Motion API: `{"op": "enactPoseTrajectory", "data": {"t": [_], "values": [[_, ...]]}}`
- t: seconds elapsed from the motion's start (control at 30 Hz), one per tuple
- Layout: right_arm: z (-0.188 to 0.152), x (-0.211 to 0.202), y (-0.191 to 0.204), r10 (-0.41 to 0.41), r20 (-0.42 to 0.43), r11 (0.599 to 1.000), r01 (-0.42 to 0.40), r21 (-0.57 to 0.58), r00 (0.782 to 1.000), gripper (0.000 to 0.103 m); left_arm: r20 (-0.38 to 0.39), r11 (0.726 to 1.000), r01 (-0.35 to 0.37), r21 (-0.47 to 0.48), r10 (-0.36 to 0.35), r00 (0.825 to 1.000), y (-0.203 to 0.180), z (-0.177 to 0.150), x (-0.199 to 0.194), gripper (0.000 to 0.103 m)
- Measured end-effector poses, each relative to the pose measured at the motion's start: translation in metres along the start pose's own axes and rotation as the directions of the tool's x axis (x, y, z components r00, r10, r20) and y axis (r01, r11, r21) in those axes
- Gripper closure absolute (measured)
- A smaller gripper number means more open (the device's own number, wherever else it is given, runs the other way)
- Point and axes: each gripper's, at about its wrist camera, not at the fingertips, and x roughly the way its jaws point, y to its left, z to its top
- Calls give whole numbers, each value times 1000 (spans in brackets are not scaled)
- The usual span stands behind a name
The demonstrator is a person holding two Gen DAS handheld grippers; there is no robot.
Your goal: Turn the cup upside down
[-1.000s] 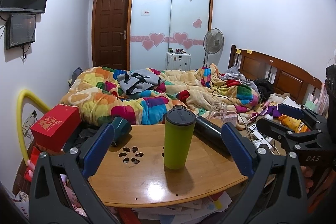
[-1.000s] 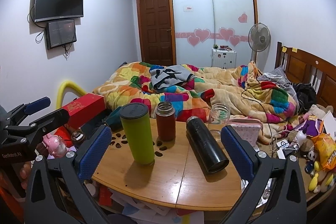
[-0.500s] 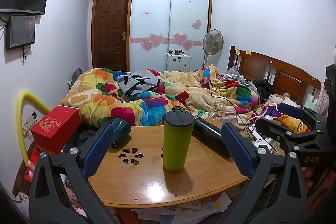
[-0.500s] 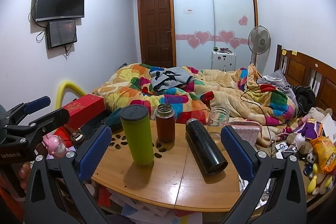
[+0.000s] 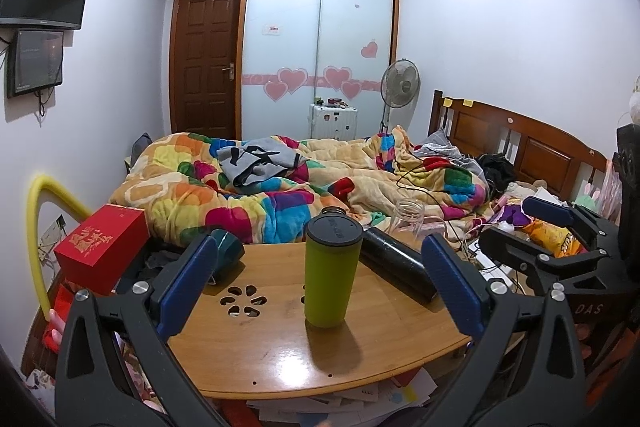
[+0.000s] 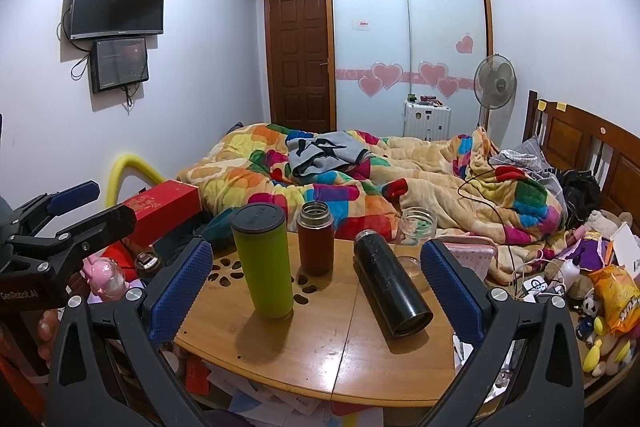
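A green cup with a dark lid (image 5: 330, 273) stands upright in the middle of the wooden table (image 5: 280, 363); it also shows in the right wrist view (image 6: 266, 263). My left gripper (image 5: 320, 287) is open and empty, its blue pads (image 5: 188, 283) wide on either side of the cup, short of it. My right gripper (image 6: 318, 291) is open and empty, held back from the table (image 6: 320, 355). The right gripper shows at the right of the left wrist view (image 5: 536, 239), and the left gripper at the left of the right wrist view (image 6: 60, 223).
A black flask (image 6: 390, 287) lies on its side right of the cup. A brown flask (image 6: 316, 243) and a glass jar (image 6: 416, 239) stand behind. A red box (image 5: 100, 247), a teal object (image 5: 226, 251) and a bed with a colourful quilt (image 5: 280, 195) surround the table.
Both views have shifted only slightly; the cup and flasks stay where they were and both grippers stay open.
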Motion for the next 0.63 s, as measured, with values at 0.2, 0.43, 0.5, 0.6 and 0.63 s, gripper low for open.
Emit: {"op": "enactPoseTrajectory", "data": {"t": [0.2,0.43,0.5,0.6,0.63], "values": [[0,-1,0,0,1,1000,0,-1,1000,0,-12,1000,6,21,-6,1000,-3,-1,3,0],[1,-1,-1,-3,3,1000,3,-4,1000,0,-11,1000,23,6,-23,1000,-3,-2,3,0],[1,-1,-2,-3,3,1000,3,-4,1000,0,-8,1000,29,-7,-29,1000,-1,-3,3,0],[1,-1,-2,-3,3,1000,3,-4,1000,0,-9,999,42,-28,-42,999,2,-2,4,0],[1,-1,-2,-3,3,1000,3,-4,1000,0,-10,998,45,-32,-45,999,3,-2,4,0]]}}
